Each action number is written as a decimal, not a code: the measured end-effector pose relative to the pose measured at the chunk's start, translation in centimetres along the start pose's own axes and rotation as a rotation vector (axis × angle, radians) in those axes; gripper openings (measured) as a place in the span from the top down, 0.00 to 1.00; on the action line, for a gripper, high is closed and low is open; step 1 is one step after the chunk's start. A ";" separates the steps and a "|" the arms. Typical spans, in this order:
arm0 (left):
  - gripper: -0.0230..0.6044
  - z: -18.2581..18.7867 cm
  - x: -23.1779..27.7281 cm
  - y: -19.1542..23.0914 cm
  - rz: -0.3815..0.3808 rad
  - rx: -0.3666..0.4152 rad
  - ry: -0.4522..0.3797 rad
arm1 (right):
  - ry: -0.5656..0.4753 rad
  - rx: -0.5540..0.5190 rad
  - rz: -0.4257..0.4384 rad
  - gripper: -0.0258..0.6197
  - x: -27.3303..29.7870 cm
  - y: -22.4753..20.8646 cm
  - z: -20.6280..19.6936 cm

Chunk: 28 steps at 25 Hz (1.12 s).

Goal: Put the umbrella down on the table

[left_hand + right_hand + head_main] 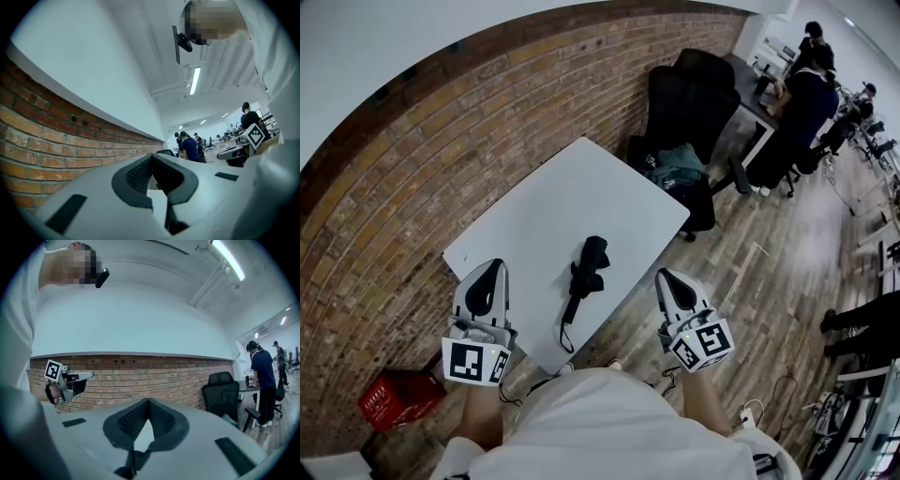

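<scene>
- Umbrella (586, 267), black and folded, lies flat on the table (572, 187), close to the near edge and about midway between the two claws. Its strap trails toward the person.
- Nothing touches it. It rests on its side, wholly on the top, so the task looks done and it seems unlikely to roll off.
- Closed and empty, the left claw (494, 267) shows its tips meeting in the left gripper view (152, 157), with only wall and room beyond them.
- Likewise the right claw (666, 277) is closed on nothing, its tips together in the right gripper view (149, 400).
- Both claws are held level and close to the person, one to the left and one to the right of the umbrella and apart from it. This is probably a resting pose clear of the table.
- On the plain white top, the umbrella is the only thing of any size.
- A brick wall (384, 216) runs along the left, and black chairs (689, 89) stand at the far end.
- A red crate (394, 398) sits near left on the wood floor (787, 253), and people (802, 94) work at desks far right.
</scene>
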State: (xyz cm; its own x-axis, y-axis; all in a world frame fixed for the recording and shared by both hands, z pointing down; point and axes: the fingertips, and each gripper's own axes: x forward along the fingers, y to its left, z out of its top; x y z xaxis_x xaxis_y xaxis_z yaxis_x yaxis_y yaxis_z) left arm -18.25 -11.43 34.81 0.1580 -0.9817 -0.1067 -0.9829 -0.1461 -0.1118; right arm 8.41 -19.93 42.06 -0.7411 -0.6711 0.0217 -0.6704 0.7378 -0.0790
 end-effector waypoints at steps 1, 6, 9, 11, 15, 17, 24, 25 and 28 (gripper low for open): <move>0.93 -0.3 -0.7 0.2 0.022 0.001 -0.004 | 0.002 0.000 -0.006 0.93 -0.2 0.0 -0.1; 0.93 -1.7 -2.9 0.2 0.071 -0.029 -0.011 | -0.005 0.001 -0.042 0.93 -1.1 0.0 0.1; 0.93 -1.9 -2.9 0.1 0.061 -0.036 -0.010 | -0.015 -0.001 -0.058 0.93 -1.5 0.4 0.5; 0.93 -1.8 -2.6 0.1 0.048 -0.044 -0.014 | -0.018 -0.004 -0.066 0.93 -1.8 0.7 0.6; 0.93 -1.7 -2.5 0.1 0.020 -0.059 -0.018 | -0.020 -0.006 -0.084 0.93 -2.2 1.5 0.7; 0.93 -1.6 -2.4 0.0 0.009 -0.061 -0.024 | -0.019 -0.009 -0.095 0.93 -2.5 2.0 0.7; 0.92 -1.6 -2.8 0.7 -0.029 -0.058 -0.024 | -0.022 -0.009 -0.129 0.93 -2.9 3.6 0.5; 0.93 -1.6 -2.9 0.9 -0.034 -0.058 -0.024 | -0.024 -0.010 -0.132 0.93 -2.9 3.9 0.4; 0.92 -1.8 -3.2 1.2 -0.053 -0.062 -0.023 | -0.022 -0.010 -0.146 0.93 -3.0 4.8 0.2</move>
State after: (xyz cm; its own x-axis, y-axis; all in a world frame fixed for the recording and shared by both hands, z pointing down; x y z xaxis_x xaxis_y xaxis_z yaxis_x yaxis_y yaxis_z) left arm -20.14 -8.73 36.81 0.2117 -0.9694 -0.1246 -0.9769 -0.2060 -0.0569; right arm 7.41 -14.36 41.42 -0.6346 -0.7728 0.0103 -0.7715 0.6327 -0.0672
